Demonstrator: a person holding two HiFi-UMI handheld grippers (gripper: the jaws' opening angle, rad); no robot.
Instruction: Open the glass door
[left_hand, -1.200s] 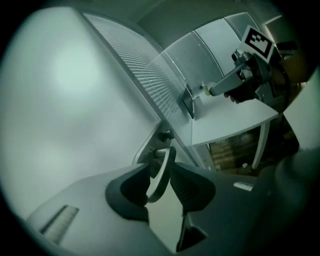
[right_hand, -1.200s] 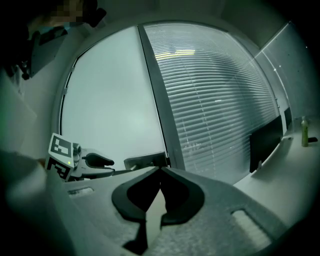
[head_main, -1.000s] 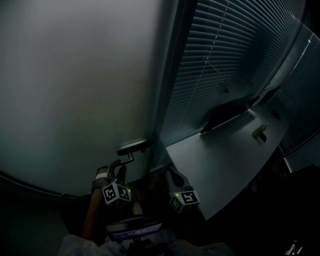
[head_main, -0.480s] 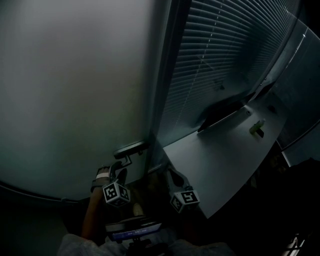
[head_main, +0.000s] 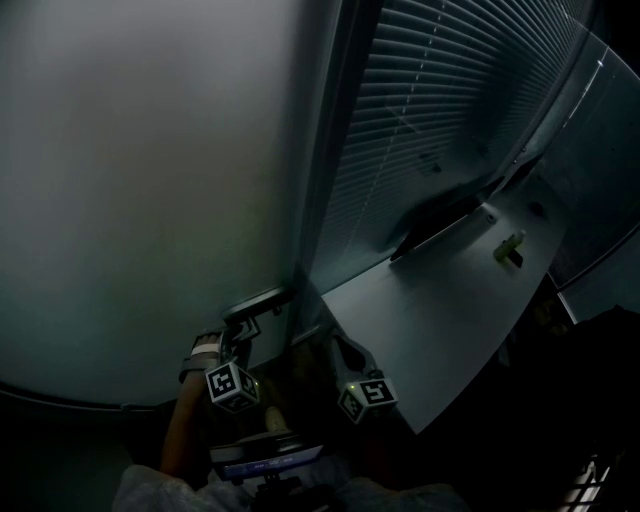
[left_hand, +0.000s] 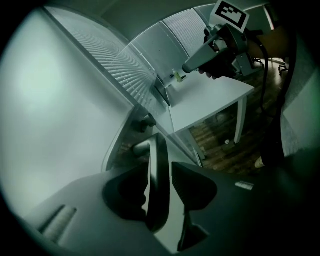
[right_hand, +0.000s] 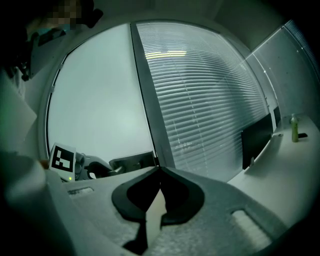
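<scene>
Dim, bluish room before you, slatted blinds (head_main: 440, 110) cover the glazed partition at your right, pale desk (head_main: 430, 330) stands below them, dark monitor (head_main: 440, 215) and small green bottle (head_main: 511, 246) on it, wood-plank floor (left_hand: 220, 145) underneath.

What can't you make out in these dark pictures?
Behind the glass door: the frosted pane blocks every view.
The small green item on the desk: too small, head view.
The monitor: just a dark shape, head view.
The lit screen at the head view's bottom: too dim and small to read.
</scene>
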